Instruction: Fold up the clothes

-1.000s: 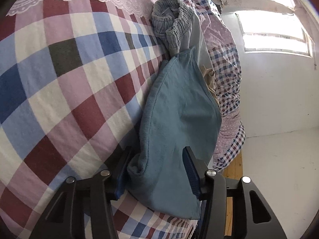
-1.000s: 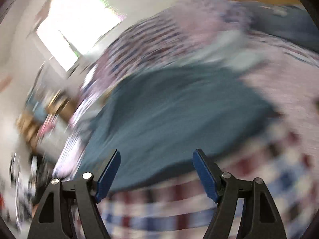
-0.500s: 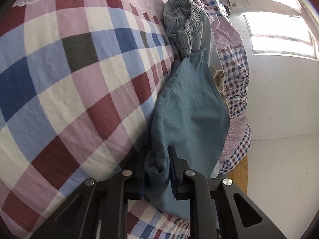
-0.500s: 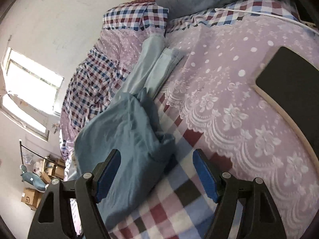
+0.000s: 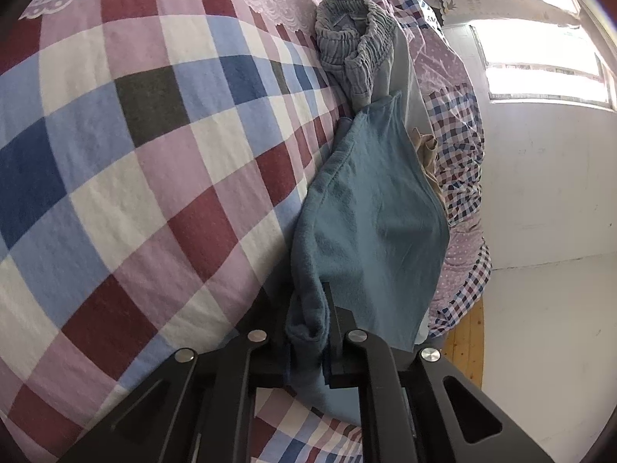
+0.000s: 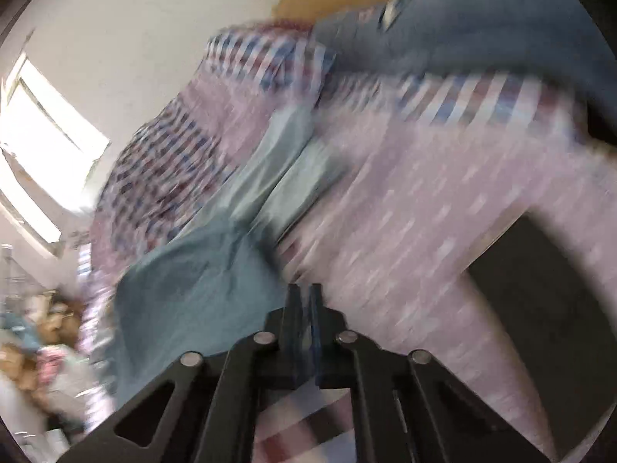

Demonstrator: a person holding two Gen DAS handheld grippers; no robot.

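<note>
Lower centre, left wrist view: left gripper [image 5: 308,308] clamped on teal garment [image 5: 370,223] over checked bedspread [image 5: 154,177] | lower centre, blurred right view: right gripper [image 6: 304,308] pinched together, nothing visible between.

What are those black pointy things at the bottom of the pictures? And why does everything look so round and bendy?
Those black things are claws. A person holds one in each hand, and each has a small camera that looks along its two fingers. The lens is very wide, so straight things look bent.

One picture is from the left claw. It is shut on the edge of a blue-green cloth that lies on a checked bedcover. Farther back lie grey trousers with a stretchy waist.

The other picture is from the right claw. It is blurry because the hand is moving. Its fingers are close together beside the same cloth, but I can't tell if they pinch anything.
</note>
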